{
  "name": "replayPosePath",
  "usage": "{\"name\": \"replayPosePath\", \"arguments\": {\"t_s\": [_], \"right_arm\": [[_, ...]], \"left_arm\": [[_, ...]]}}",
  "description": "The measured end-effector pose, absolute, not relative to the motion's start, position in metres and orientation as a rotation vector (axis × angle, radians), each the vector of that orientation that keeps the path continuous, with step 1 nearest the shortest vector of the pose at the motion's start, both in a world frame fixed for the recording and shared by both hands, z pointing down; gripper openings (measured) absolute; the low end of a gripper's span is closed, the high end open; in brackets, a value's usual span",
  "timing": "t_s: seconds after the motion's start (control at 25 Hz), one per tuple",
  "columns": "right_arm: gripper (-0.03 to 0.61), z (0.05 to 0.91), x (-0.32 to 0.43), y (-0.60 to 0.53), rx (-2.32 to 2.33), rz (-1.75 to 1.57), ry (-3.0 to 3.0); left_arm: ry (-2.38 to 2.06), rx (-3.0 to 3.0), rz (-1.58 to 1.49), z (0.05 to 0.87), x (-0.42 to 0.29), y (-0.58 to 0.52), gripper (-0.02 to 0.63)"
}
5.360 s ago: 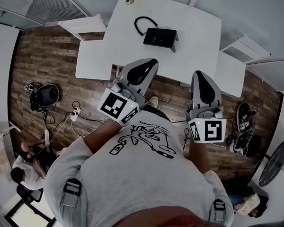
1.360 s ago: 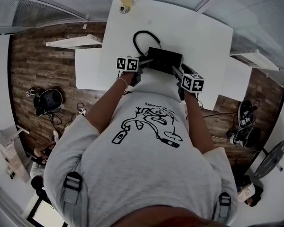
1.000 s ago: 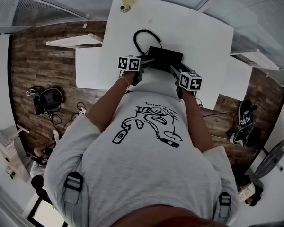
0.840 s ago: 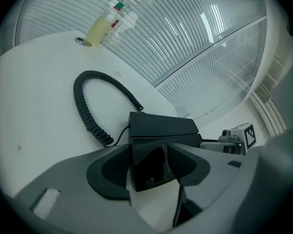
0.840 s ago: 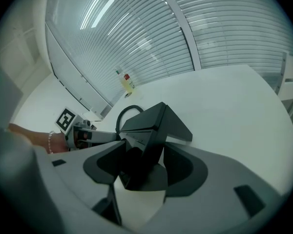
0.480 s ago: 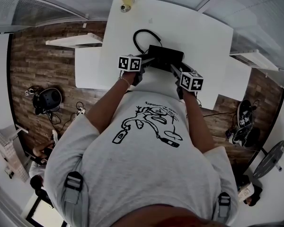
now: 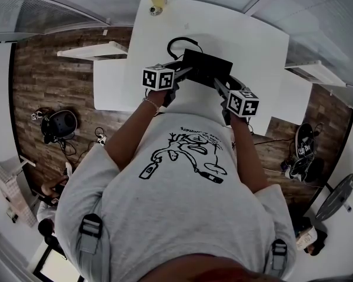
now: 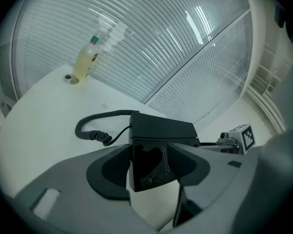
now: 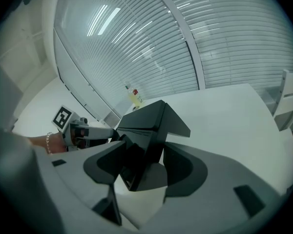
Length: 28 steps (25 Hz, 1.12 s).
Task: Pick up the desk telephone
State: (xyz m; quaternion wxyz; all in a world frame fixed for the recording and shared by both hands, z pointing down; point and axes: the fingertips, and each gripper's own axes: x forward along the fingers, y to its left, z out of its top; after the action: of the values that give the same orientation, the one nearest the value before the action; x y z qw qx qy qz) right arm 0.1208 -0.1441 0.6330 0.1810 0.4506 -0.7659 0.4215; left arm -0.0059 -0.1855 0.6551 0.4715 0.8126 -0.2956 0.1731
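Since half a second ago the black wedge-shaped plastic desk telephone has risen clear of the white rectangular table, its coiled black cord trailing toward 10 o'clock. Having just been closing, the left gripper clamps its 9 o'clock end and the right gripper clamps its 3 o'clock end. The lift looks under way; next, both hands should rise evenly so the cord follows without snagging

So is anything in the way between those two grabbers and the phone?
Nothing visible. The left gripper and the right gripper each clamp one end of the phone. Its coiled cord loops away behind it, clear of both, and the bottle stands at the table's far corner.
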Motion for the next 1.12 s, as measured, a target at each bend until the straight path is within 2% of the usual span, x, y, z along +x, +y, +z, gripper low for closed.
{"name": "replayPosePath", "arguments": {"t_s": [1.12], "right_arm": [[0.227, 0.469, 0.116, -0.147, 1.242, 1.073, -2.356]], "left_arm": [[-0.978, 2.241, 0.399, 0.453, -0.014, -0.184, 0.238]]}}
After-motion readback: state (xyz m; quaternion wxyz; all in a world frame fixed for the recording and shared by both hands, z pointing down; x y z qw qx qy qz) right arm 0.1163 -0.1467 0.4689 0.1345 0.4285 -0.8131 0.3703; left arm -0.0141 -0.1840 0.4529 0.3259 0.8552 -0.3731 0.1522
